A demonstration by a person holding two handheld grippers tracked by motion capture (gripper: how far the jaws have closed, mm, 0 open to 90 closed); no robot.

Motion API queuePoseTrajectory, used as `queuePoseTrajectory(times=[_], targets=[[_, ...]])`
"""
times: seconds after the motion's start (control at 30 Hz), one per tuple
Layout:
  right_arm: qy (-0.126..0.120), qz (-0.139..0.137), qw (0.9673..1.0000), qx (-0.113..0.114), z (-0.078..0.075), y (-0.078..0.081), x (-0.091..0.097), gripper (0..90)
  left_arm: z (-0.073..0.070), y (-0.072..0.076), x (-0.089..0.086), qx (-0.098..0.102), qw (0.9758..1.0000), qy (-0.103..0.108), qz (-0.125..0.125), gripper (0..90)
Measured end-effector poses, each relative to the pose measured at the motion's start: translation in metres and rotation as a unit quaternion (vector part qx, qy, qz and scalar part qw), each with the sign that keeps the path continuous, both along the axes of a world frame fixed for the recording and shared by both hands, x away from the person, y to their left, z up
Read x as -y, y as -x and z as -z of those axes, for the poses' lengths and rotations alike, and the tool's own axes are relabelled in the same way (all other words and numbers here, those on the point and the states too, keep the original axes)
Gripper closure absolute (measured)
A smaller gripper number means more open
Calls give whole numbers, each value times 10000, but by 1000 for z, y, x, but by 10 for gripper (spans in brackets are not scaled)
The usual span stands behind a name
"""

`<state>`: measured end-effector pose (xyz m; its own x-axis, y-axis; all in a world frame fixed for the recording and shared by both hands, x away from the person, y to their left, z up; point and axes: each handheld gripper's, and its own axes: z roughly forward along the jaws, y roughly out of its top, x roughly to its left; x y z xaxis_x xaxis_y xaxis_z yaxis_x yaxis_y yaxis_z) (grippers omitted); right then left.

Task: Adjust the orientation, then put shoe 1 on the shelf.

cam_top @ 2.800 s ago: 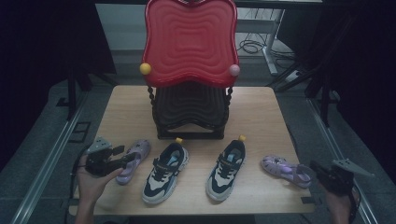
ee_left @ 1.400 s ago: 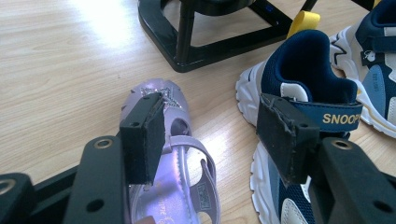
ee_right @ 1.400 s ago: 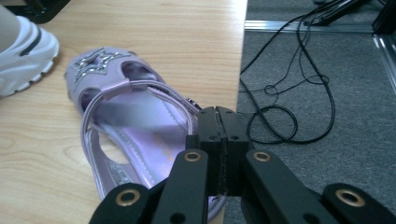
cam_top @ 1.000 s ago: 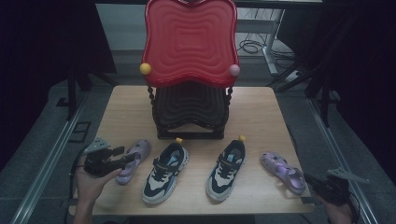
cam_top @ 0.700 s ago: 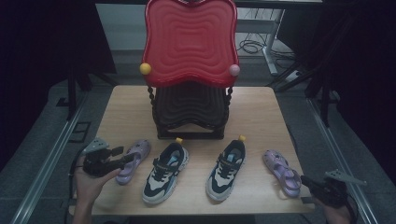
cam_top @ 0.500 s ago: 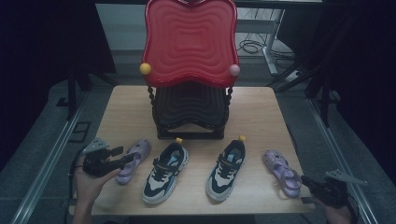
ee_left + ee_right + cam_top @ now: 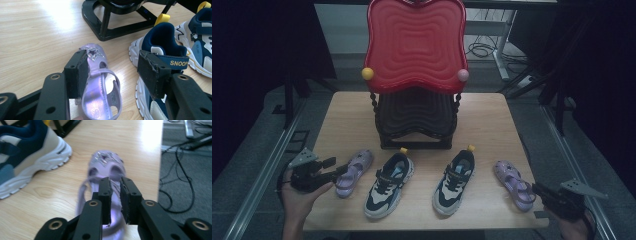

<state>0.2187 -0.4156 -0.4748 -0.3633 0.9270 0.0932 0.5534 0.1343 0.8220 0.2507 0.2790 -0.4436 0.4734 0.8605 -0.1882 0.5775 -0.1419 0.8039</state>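
Nearest you, your right hand (image 7: 573, 229) sits low at the table's near right corner, forearm coming in from below, aiming the right gripper (image 7: 115, 185) toward the far left at the right purple sandal (image 7: 514, 183). Its jaws have just been opening and now stand a narrow gap apart, with nothing pinched; in the right gripper view the sandal lies blurred just beyond and under the tips.

At the near left edge, your left hand (image 7: 299, 197) cups the left gripper (image 7: 113, 68) level, pointing right. Its jaws are spread wide: the left purple sandal (image 7: 98, 82) lies between them, close against one pad, while the other pad stands clear of it, just in front of the left sneaker (image 7: 389, 185).

The right sneaker (image 7: 454, 181) lies between that sneaker and the right sandal. Farther back, mid-table (image 7: 347, 115), stands the black rack (image 7: 417, 120) bearing the red wavy panel (image 7: 414, 45).
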Motion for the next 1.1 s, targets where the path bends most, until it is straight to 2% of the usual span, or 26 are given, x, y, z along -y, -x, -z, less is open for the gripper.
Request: queuePoseTrajectory(times=[0.07,0.23,0.33,0.43,0.63,0.7,0.8,0.97,1.1], targets=[[44,-185,9998,40,-3,-3,-8,704,0,4,-3,49,10000,1,-42,419],[199,-429,9988,80,-6,-6,-18,642,-1,6,-4,89,9999,-3,-84,419],[230,-516,9984,29,-4,-7,-22,622,-1,6,-5,114,9998,-94,-161,419],[206,-515,9985,-21,-2,-8,-22,605,-1,6,-7,133,9995,-192,-227,419],[149,-463,9988,-55,0,-8,-22,577,-7,13,-23,243,9990,-86,-375,418],[139,-481,9987,-72,0,-8,-23,573,-8,15,-24,174,9993,-109,-299,417],[139,-484,9987,-90,1,-8,-24,571,-3,15,-18,20,9995,-294,-149,414],[104,-548,9983,-150,3,-8,-26,570,7,17,-7,-125,9994,-321,-23,413],[59,-632,9978,-174,6,-9,-29,570,13,15,5,-248,9987,-396,217,425]])
